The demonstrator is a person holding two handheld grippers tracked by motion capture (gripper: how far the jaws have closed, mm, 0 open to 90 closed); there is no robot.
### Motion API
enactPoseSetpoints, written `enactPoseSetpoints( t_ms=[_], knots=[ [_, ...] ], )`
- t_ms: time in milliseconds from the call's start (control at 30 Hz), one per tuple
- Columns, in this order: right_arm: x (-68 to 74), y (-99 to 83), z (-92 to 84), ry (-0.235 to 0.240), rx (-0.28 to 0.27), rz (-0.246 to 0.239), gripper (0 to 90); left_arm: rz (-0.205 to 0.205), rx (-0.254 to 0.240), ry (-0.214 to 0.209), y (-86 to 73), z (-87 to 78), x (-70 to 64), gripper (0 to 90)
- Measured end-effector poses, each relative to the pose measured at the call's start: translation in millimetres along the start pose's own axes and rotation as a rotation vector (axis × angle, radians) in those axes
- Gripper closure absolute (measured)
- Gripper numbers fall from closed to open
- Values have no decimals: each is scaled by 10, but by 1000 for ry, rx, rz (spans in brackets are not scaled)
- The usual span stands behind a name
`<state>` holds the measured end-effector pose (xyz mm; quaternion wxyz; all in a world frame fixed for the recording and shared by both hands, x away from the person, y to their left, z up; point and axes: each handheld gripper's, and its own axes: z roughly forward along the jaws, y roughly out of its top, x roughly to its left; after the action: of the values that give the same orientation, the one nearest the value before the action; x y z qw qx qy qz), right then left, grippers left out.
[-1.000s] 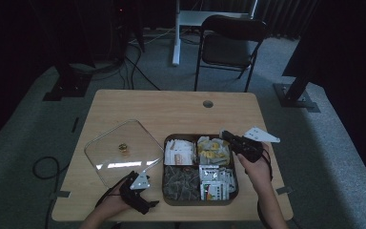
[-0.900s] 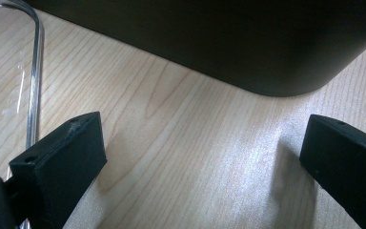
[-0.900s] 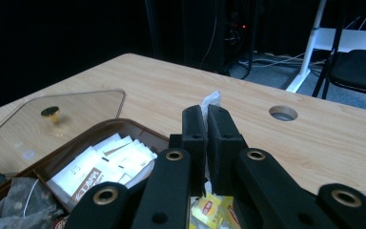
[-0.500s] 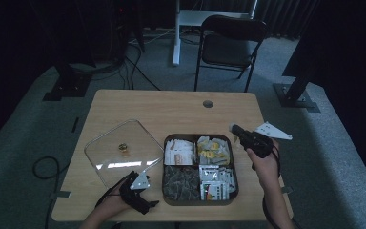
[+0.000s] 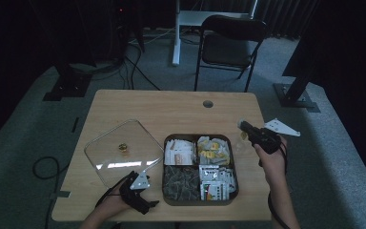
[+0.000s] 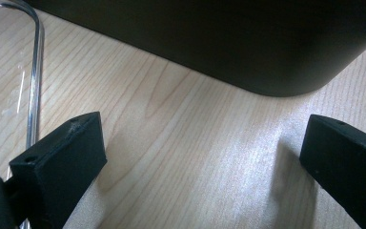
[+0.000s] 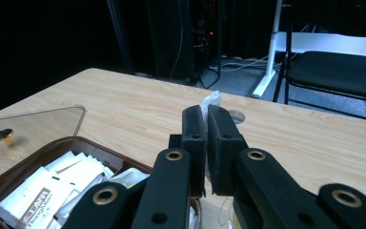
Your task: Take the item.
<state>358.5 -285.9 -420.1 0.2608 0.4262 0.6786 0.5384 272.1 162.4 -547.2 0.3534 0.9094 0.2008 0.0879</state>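
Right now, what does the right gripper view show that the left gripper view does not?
Right gripper view: the right gripper shut on a small whitish crinkled packet, white paper sachets inside the dark brown compartment tray, and a black chair. Left gripper view: the left gripper open over bare wood, close to the tray's outer wall. Shared: the light wooden table, the clear glass lid and the tray.

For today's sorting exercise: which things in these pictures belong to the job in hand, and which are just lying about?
In the job:
right gripper, shut on a small pale sachet
brown four-compartment tray of sachets
clear square lid with a gold knob, set aside on the table
left gripper, open, beside the tray

Lying about:
black folding chair
floor cables
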Motion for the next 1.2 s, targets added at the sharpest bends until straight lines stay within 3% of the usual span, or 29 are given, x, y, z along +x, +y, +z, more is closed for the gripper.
enactPoseSetpoints(
  t_ms=[567,1200],
  knots=[
    [-248,-6,43,-47,28,37,865,0,0,0,0,0,0,15],
    [-340,-240,161,-70,99,71,840,-1,0,0,0,0,0,15]
  ],
)
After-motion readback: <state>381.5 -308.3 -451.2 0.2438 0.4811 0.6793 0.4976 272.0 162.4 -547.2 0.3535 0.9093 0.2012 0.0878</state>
